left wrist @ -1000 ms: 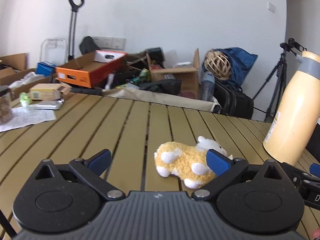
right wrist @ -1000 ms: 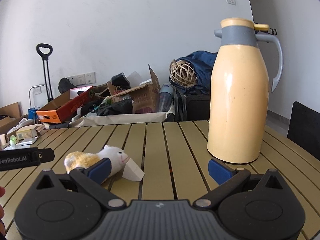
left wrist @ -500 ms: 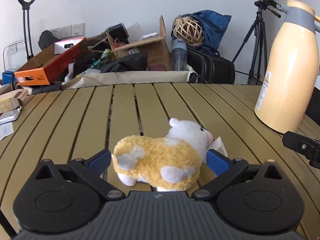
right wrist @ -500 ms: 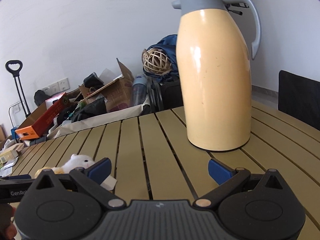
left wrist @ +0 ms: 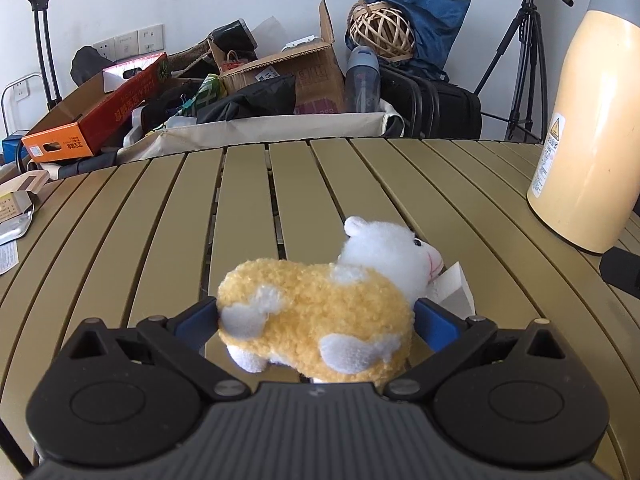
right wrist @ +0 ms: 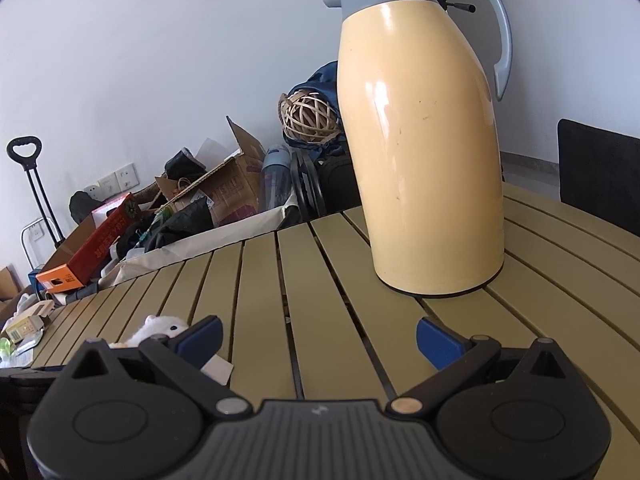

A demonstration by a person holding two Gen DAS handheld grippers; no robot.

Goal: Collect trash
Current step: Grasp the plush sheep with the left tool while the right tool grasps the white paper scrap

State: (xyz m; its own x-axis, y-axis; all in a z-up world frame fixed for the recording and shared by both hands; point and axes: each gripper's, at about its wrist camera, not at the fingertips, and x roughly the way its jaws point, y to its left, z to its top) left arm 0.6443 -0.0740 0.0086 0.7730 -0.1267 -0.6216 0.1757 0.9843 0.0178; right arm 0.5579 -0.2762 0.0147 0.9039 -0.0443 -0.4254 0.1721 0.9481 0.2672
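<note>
A yellow and white plush sheep [left wrist: 320, 304] stands on the slatted olive table [left wrist: 160, 220], right between the blue pads of my left gripper [left wrist: 316, 320]. The jaws are still spread wide, at most brushing its sides. A folded scrap of white paper [left wrist: 454, 292] lies against the sheep's muzzle. In the right wrist view the sheep's white head [right wrist: 158, 328] peeks out behind the left finger, with the paper [right wrist: 218, 372] just below it. My right gripper [right wrist: 318, 340] is open and holds nothing, low over the table in front of a tall cream thermos jug [right wrist: 428, 160].
The thermos jug [left wrist: 588, 120] stands at the table's right side. Small packets and a paper sheet [left wrist: 16, 208] lie at the left edge. Beyond the far edge are cardboard boxes [left wrist: 280, 76], bags and a tripod [left wrist: 528, 52]. A dark chair back [right wrist: 600, 168] stands at the right.
My left gripper has swung right and moved forward, so the plush sheep now sits between its fingers. My right gripper has moved closer to the thermos jug, which now looms larger.
</note>
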